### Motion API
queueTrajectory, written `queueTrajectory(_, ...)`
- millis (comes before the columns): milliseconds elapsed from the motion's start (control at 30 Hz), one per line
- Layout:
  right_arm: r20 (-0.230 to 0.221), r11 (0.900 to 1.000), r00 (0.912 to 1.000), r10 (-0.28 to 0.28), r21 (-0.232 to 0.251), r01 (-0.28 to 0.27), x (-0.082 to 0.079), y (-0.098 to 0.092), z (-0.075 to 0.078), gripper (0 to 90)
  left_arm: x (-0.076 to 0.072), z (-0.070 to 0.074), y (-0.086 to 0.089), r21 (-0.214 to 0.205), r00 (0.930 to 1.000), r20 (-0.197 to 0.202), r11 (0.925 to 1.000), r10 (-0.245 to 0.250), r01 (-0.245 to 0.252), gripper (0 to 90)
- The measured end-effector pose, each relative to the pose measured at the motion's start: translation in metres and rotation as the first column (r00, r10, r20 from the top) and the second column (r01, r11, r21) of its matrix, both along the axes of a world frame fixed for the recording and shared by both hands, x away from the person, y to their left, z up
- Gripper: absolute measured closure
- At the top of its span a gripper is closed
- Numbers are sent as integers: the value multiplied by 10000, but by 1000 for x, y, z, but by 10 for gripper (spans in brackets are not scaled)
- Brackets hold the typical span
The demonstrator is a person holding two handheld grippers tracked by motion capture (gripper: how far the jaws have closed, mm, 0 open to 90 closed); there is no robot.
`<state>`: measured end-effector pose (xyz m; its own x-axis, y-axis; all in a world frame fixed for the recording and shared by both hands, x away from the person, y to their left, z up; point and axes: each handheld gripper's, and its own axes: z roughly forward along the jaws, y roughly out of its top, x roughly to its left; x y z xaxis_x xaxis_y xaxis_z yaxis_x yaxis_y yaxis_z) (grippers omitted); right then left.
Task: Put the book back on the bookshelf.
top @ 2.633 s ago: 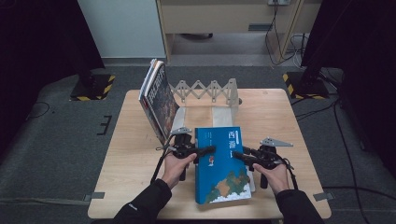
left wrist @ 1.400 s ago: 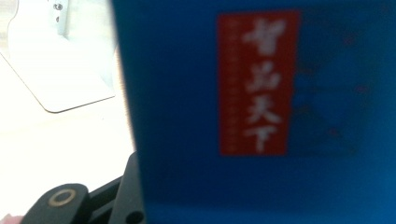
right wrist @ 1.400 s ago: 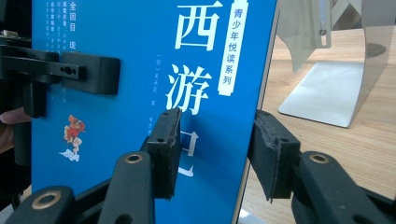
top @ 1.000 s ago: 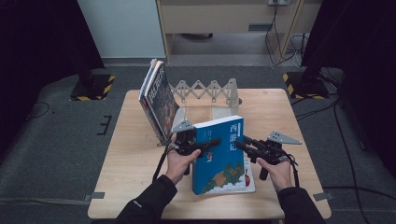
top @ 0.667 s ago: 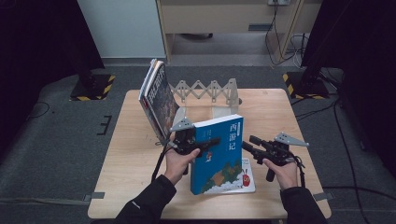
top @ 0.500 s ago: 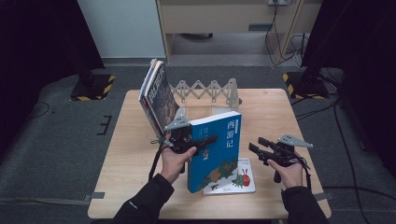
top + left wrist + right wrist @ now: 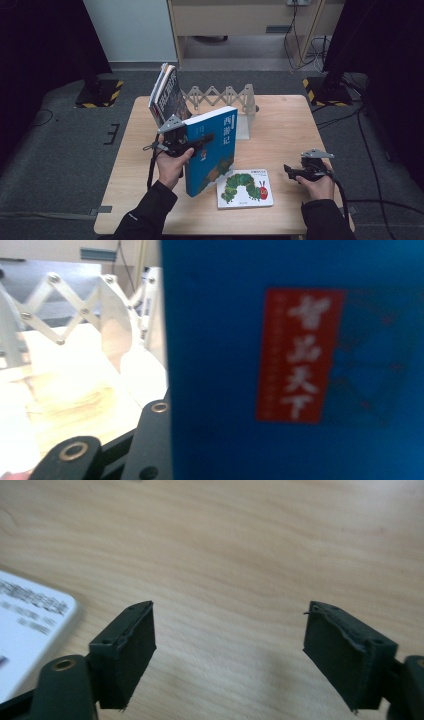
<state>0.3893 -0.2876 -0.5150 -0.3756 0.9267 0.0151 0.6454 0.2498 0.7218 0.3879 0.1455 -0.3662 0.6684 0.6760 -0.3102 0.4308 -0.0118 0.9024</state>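
Note:
A thick blue book [image 7: 216,150] with a red label [image 7: 300,355] stands tilted on its lower edge on the table, cover facing right. My left gripper [image 7: 206,138] is shut on its upper part; one black finger [image 7: 150,437] lies against the spine side. The other finger is hidden behind the book. My right gripper [image 7: 290,170] hovers low over the bare wood at the front right. Its jaws [image 7: 230,650] have just been opening and nothing is between them. A thin white caterpillar picture book [image 7: 245,189] lies flat beside the blue book, its corner [image 7: 30,620] left of the right gripper.
A white accordion book rack [image 7: 220,95] [image 7: 105,315] stands at the back of the wooden table [image 7: 285,125]. Two or three books [image 7: 167,97] lean at its left end. Bare wood [image 7: 225,540] lies under the right gripper.
The right gripper let go of the blue book, opened, and moved right and down. The left gripper raised the book upright and toward the rack, uncovering the caterpillar book beneath.

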Motion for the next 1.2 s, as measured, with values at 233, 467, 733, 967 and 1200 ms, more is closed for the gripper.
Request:
queueTrajectory(233, -681, 9994, 9976, 133, -301, -153, 3, -1, -10, 173, 7, 13, 10, 206, 9956, 444, 9963, 823, -833, 609)
queueTrajectory(467, -827, 9987, 9966, 32, -503, -74, 2, -4, -14, 150, 24, 18, 12, 382, 9856, 514, 9859, 1610, -1631, 609)
queueTrajectory(733, -578, 9994, 9983, -66, -331, 47, 1, -5, -18, 97, 47, 27, 4, 469, 9750, 604, 9751, 2138, -2168, 609)
queueTrajectory(967, -184, 9998, 9997, -135, -167, 132, -1, -7, -22, 72, 70, 29, -6, 647, 9643, 777, 9639, 2533, -2584, 609)
queueTrajectory(1200, -69, 9999, 10000, -73, -149, 71, 0, -7, -24, 55, 88, 27, -8, 630, 9475, 896, 9476, 3071, -3131, 610)
